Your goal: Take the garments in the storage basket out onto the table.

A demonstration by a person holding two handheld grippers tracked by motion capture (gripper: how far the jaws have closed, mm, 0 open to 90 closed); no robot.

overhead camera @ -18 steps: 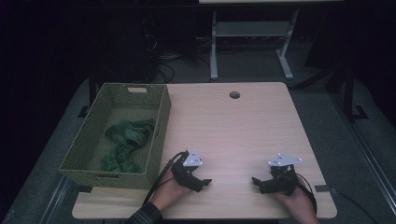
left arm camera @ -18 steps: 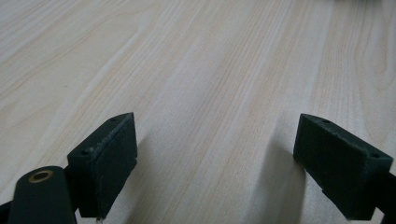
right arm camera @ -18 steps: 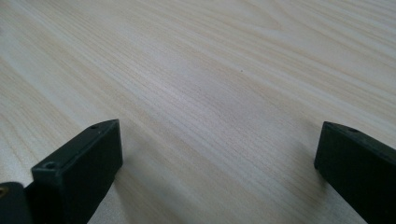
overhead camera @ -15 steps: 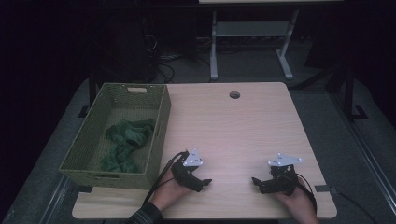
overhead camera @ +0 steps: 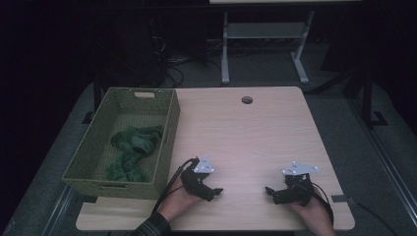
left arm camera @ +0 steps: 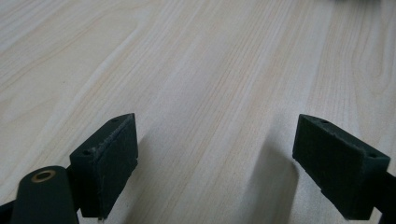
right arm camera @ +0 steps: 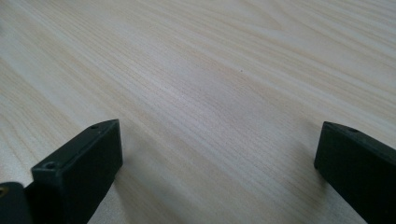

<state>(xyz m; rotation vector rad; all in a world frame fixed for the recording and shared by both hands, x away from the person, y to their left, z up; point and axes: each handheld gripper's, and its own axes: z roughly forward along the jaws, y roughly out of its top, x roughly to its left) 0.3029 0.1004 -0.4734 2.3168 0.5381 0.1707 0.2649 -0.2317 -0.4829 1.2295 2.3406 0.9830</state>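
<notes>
Two grippers, our left gripper (overhead camera: 212,191) and right gripper (overhead camera: 273,192), rest spread wide and empty near the table's (overhead camera: 255,132) front edge, so next we reach for the green cloth (overhead camera: 133,150) in the basket (overhead camera: 169,129) at its left edge.

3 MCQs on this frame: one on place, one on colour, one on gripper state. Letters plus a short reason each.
1. Where is the cloth?
A. In the basket
B. On the bare table
C. Between the left gripper's jaws

2. What colour is the cloth?
A. Red
B. Green
C. White

3. How do the jaws of both grippers stand?
A. Shut on the cloth
B. Shut on nothing
C. Open, with nothing between them

Answers:
1 A: the cloth lies crumpled inside the basket at the table's left side.
2 B: it shows dark green against the paler woven basket.
3 C: the left gripper and the right gripper rest near the front edge, and each gripper view shows bare wood between wide-apart jaws.
</notes>
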